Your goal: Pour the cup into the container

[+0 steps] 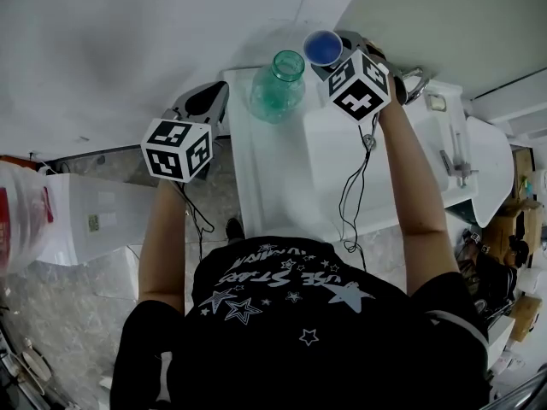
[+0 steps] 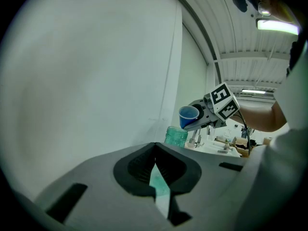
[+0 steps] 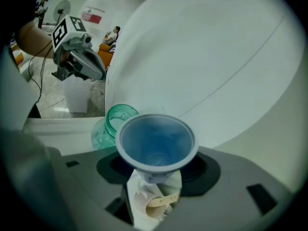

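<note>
White counter (image 1: 267, 178), white wall (image 1: 128, 41); our right gripper (image 1: 335, 58) clamps the cup (image 1: 322, 47), 2 o'clock from the jar (image 1: 279, 84); left gripper (image 1: 210, 101) closed, empty.

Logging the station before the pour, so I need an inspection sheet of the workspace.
Surface: white table, no spill seen.
Job's things: green glass jar upright, lidless; blue cup raised beside its mouth.
Clutter: nothing seen.
Grippers: left gripper shut, empty; right gripper shut on the blue cup.
Cables: black cable hangs from the right gripper.
Surroundings: white wall behind; plastic box on the floor.
</note>
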`<state>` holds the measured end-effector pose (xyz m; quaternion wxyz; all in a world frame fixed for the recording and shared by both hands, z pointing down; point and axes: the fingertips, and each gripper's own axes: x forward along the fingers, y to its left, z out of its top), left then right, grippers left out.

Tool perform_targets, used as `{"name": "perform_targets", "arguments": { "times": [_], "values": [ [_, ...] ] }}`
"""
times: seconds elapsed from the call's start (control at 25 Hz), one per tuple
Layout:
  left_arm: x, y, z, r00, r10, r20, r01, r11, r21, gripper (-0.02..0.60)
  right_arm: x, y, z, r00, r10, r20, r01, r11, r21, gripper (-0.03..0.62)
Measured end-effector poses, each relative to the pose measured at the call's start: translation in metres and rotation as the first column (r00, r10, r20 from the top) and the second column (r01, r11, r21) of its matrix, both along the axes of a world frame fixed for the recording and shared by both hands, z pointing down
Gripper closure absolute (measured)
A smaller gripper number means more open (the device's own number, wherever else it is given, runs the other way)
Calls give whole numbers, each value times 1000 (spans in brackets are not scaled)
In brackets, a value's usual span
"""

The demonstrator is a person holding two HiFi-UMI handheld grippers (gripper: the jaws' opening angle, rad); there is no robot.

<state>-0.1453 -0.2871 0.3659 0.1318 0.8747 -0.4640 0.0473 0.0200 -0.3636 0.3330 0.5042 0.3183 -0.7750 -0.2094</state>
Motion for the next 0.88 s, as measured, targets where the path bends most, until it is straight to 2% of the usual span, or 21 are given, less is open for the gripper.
{"name": "perform_targets", "arguments": {
  "times": [0.4,0.64,0.88],
  "values": [
    [11,39,-8,999,-28,24,28,1000,13,569,7,43,-9,971,13,240,3,998,-63,338],
    [25,69,-5,999,-42,34,42,999,3,569,14,87,1,941,2,339,40,992,-117,336],
    [45,103,3,997,-60,39,61,998,-17,569,28,130,20,917,1,398,73,983,-170,336]
  ]
}}
